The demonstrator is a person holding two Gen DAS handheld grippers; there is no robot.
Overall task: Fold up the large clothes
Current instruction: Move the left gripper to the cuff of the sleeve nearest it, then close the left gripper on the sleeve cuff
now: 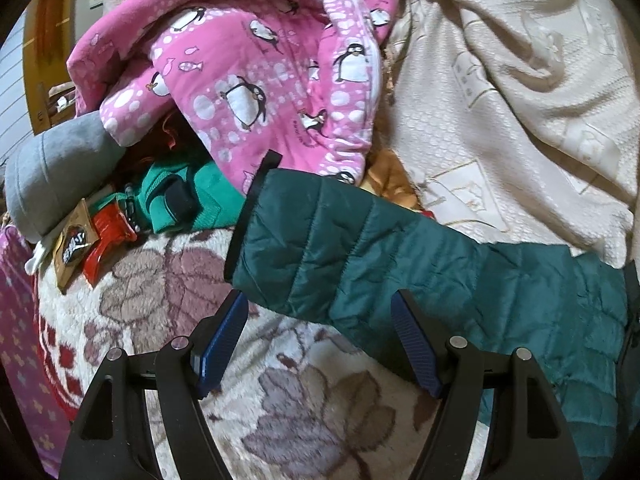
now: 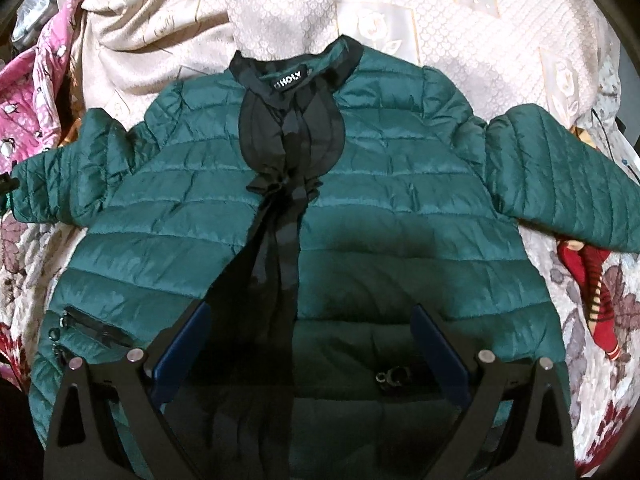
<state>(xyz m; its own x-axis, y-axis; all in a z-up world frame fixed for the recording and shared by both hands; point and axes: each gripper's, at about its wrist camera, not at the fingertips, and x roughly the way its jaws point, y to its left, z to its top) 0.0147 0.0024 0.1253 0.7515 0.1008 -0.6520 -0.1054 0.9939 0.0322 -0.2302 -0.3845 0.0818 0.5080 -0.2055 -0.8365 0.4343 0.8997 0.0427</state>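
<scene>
A dark green quilted jacket (image 2: 384, 208) lies face up and spread flat on the bed, with a black collar, a black ruffled front strip (image 2: 288, 152) and both sleeves out to the sides. My right gripper (image 2: 308, 320) is open and empty, hovering over the jacket's lower front. In the left wrist view one green sleeve (image 1: 360, 252) with a black cuff lies across the blanket. My left gripper (image 1: 320, 308) is open and empty, just below that sleeve near its cuff.
A pink penguin-print garment (image 1: 248, 64) is piled beyond the sleeve, with a grey cloth (image 1: 52, 172), green clothing (image 1: 188, 196) and a red clip (image 1: 104, 236) at left. A cream bedspread (image 1: 520, 100) and floral blanket (image 1: 304, 400) cover the bed. Red socks (image 2: 596, 300) lie right.
</scene>
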